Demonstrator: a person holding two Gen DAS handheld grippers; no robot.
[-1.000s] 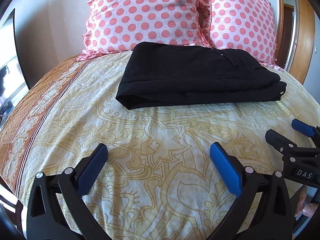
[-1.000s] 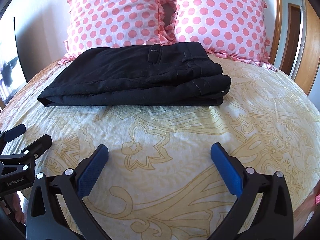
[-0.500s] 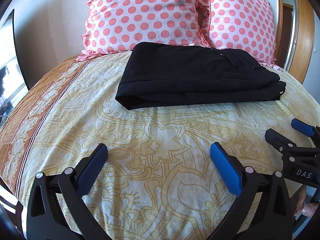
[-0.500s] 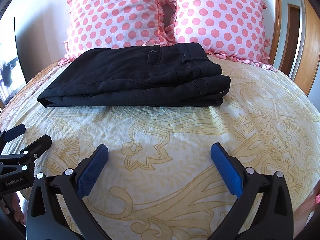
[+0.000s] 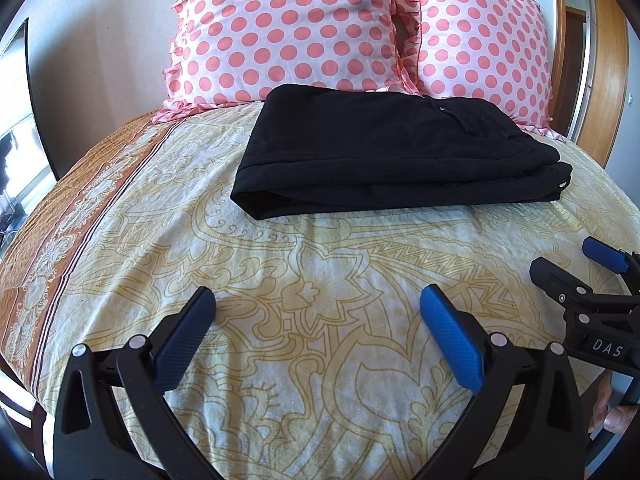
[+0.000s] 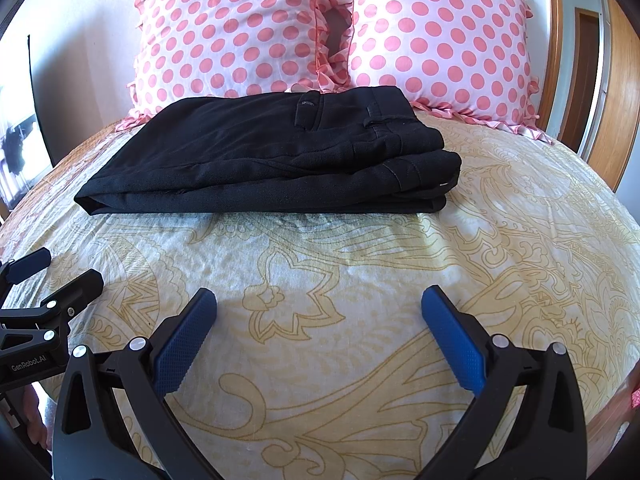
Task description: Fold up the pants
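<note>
Black woven-fabric pants [image 6: 264,160] sit folded in a flat stack, upper centre of frame, just in front of two pink polka-dot pillows [image 6: 240,28] on the cream paisley bedspread [image 6: 360,272]. Left gripper [image 5: 316,320] and right gripper [image 6: 318,320] both gape wide, empty, well short of it. Fabric looks soft, light, floppy; best pinched at the thick waistband end or the folded edge. Readable: "DAS" and "GenRobot.AI" on the gripper bodies.

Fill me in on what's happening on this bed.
A person holds a two-finger gripper in each hand over the patterned bedspread. The left gripper and the right gripper are both open and hold nothing. The black pants lie folded in a neat stack in front of two polka-dot pillows, apart from both grippers.
</note>
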